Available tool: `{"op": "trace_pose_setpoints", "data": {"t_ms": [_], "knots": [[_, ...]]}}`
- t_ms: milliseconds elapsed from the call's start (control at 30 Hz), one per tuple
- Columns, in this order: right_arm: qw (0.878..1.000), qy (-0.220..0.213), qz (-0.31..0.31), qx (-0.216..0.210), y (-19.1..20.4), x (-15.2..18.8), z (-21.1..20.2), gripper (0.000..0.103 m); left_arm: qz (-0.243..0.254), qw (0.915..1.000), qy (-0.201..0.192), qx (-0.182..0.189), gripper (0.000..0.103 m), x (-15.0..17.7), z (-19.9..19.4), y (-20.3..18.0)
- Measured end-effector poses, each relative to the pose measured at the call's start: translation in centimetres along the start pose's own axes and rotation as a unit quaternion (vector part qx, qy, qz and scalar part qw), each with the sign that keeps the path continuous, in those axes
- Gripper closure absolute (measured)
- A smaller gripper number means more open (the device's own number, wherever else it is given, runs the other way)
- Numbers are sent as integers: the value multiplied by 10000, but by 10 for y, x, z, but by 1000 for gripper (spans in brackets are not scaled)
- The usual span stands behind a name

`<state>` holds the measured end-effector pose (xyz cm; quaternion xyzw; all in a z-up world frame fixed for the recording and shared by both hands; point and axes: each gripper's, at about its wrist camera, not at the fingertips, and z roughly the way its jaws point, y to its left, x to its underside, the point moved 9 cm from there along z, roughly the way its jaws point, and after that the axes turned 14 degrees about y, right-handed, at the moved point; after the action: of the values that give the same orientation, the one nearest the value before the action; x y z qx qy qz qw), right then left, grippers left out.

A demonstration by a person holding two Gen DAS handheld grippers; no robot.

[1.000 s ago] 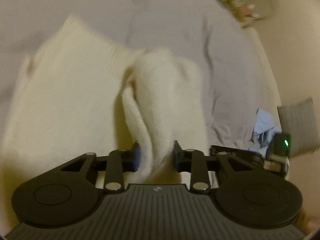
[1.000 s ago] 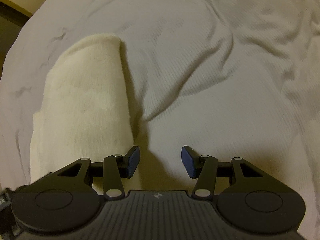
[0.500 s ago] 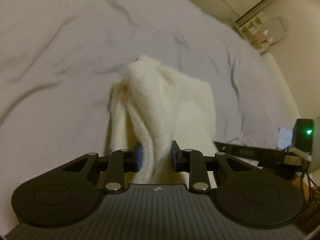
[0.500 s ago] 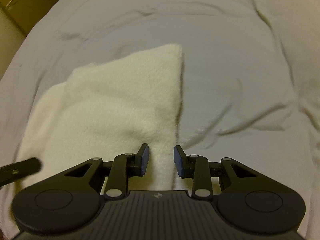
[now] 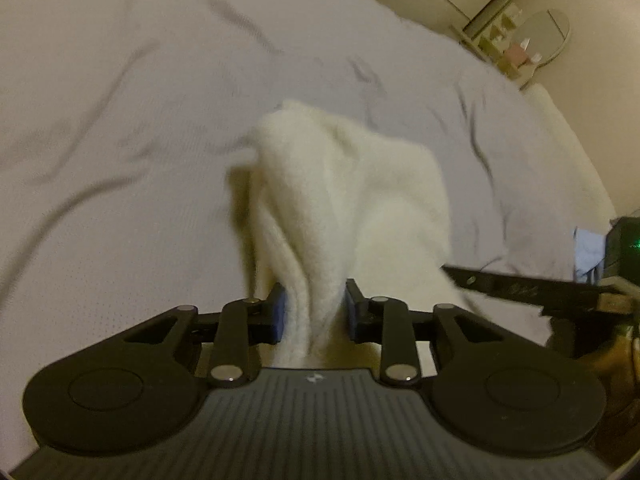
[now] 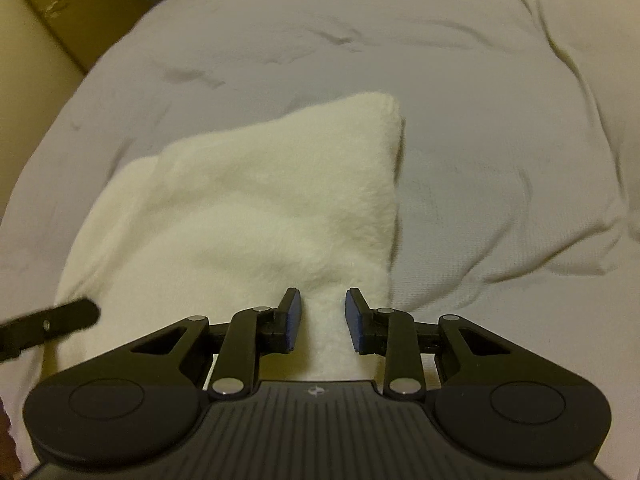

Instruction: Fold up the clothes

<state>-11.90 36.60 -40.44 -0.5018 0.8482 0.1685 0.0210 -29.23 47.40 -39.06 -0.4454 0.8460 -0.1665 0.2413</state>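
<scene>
A cream fleece garment (image 5: pixel 360 200) lies folded on the pale grey bed sheet (image 5: pixel 120 120). My left gripper (image 5: pixel 315 300) is shut on a thick bunched fold of it, which rises from the bed to the fingers. In the right wrist view the same garment (image 6: pixel 260 208) spreads out as a flat folded slab, and my right gripper (image 6: pixel 323 308) is shut on its near right edge. One finger of the right gripper (image 5: pixel 520 288) shows in the left view. A finger of the left gripper (image 6: pixel 48 324) shows at the left of the right view.
The wrinkled sheet (image 6: pixel 500 140) surrounds the garment on all sides. At the bed's far right are a blue cloth (image 5: pixel 586 248) and a dark device with a green light (image 5: pixel 626 244). A shelf with a round mirror (image 5: pixel 536 36) stands beyond. Dark cupboard fronts (image 6: pixel 40 20) stand left.
The left gripper has swung its held fold across the garment. The right gripper, open beside the garment a second ago, has moved onto its edge and shut on it.
</scene>
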Motion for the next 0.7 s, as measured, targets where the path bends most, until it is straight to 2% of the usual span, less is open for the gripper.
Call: {"op": "trace_pose_setpoints", "data": {"t_ms": [67,133,200,233,267,367,467,500,533,567,600,633,667,700], "knots": [[9999,-110,65,-56,-5,8,-2,71,-62,9999,114,11,73,-1,4,5],[9988,-165,285,-354,-10,5,-6,67,-41,9999,147,3,71,-4,-2,2],[9931,-185,684,-933,-19,1,-11,41,56,9997,169,-159,70,-9,-8,-9],[9892,-188,925,-1117,-26,5,-17,39,93,9996,152,-233,70,-9,-14,-10],[9856,-197,1126,-1248,-33,10,-23,40,109,9994,119,-290,70,-9,-21,-11],[9821,-242,1351,-1289,-46,36,-43,40,-1,9992,63,-395,70,0,-42,-6],[9779,-159,1517,-1430,-48,68,-54,42,-25,9996,142,-255,69,16,-55,-9],[9773,-122,1520,-1474,-44,77,-55,47,-4,9995,217,-219,68,23,-55,-11],[9773,-100,1501,-1489,-40,86,-56,48,-4,9993,311,-203,60,31,-54,-9],[9781,-68,1465,-1480,-35,93,-55,50,-32,9989,427,-214,58,39,-51,-3],[9791,-48,1409,-1465,-30,98,-54,56,-54,9985,496,-235,59,45,-49,2],[9803,-64,1368,-1425,-25,101,-50,57,-68,9984,501,-270,63,45,-47,4],[9817,-73,1335,-1358,-21,101,-46,57,-82,9982,506,-305,79,46,-44,6],[9843,-68,1235,-1263,-15,99,-43,57,-97,9981,511,-339,81,46,-42,8]]}}
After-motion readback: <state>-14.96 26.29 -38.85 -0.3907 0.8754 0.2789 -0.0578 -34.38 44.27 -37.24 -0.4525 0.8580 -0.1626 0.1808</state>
